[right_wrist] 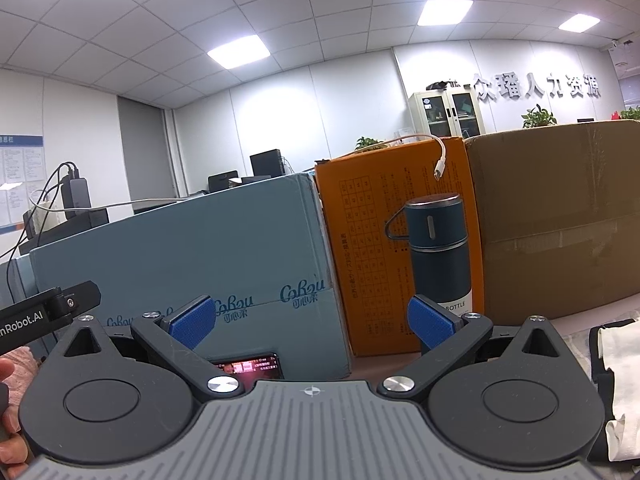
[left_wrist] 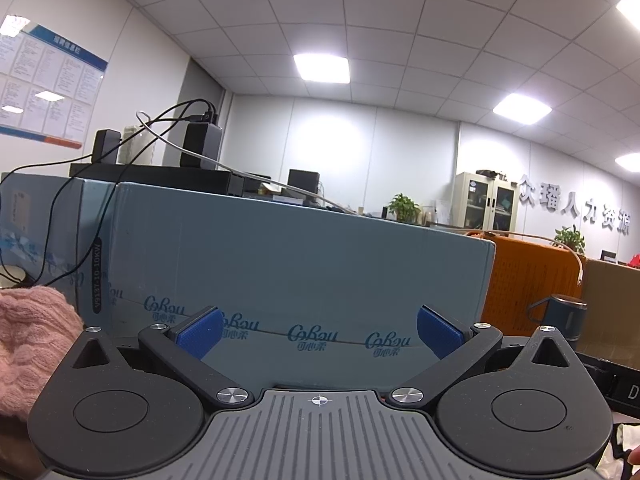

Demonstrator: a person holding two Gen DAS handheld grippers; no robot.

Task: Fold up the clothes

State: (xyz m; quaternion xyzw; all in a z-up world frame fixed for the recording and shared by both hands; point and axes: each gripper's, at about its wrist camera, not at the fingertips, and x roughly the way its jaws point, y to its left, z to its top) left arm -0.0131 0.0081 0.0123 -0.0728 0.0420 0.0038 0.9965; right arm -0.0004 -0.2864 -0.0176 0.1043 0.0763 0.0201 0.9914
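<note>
My left gripper point(left_wrist: 319, 331) is spread wide, nothing between the blue pads point(left_wrist: 200, 331). My right gripper point(right_wrist: 312, 322) is spread too, empty. Pink knit point(left_wrist: 28, 344) sits at the lower left of the left view, beside the gripper body. White and black cloth point(right_wrist: 616, 364) lies at the lower right edge of the right view. Phone point(right_wrist: 250, 366) low centre, lit. Further back: flask point(right_wrist: 438, 248) against the orange box point(right_wrist: 372, 240), blue box point(left_wrist: 296, 264), brown box point(right_wrist: 560, 216) far right.

Office, tiled ceiling point(left_wrist: 360, 12), wall lettering point(right_wrist: 536, 86), filing cabinet point(right_wrist: 446, 114), notice board point(left_wrist: 48, 80)
</note>
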